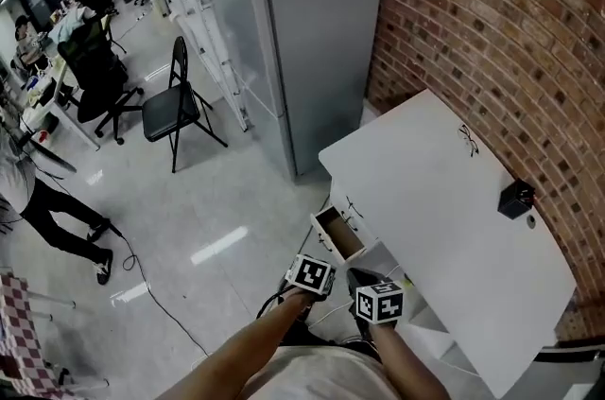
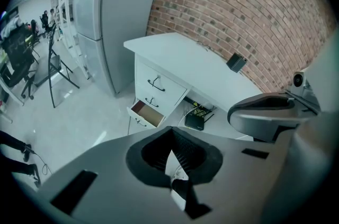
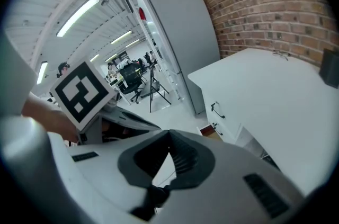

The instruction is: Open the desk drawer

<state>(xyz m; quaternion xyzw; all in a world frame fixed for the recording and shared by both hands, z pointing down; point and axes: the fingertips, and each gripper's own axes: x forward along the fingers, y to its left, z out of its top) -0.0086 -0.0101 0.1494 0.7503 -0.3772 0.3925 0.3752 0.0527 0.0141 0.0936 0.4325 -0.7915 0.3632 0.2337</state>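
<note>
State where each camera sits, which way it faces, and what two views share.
Head view: on the head, steeply down at the desk; both forearms show.
Left gripper view: on left gripper, towards the open drawer; shut jaws show.
Right gripper view: on right gripper, across the desk; shut jaws show.
All share the desk.

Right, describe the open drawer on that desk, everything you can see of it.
The open drawer is the lowest of three in the stack under the white desk, at the end nearest the grey cabinet. It is pulled out partway and sits level. The two drawers above it are shut. Its front is white with a small dark handle. The inside looks brown, like wood, and seems empty as far as it shows. Nothing is seen touching it.
</note>
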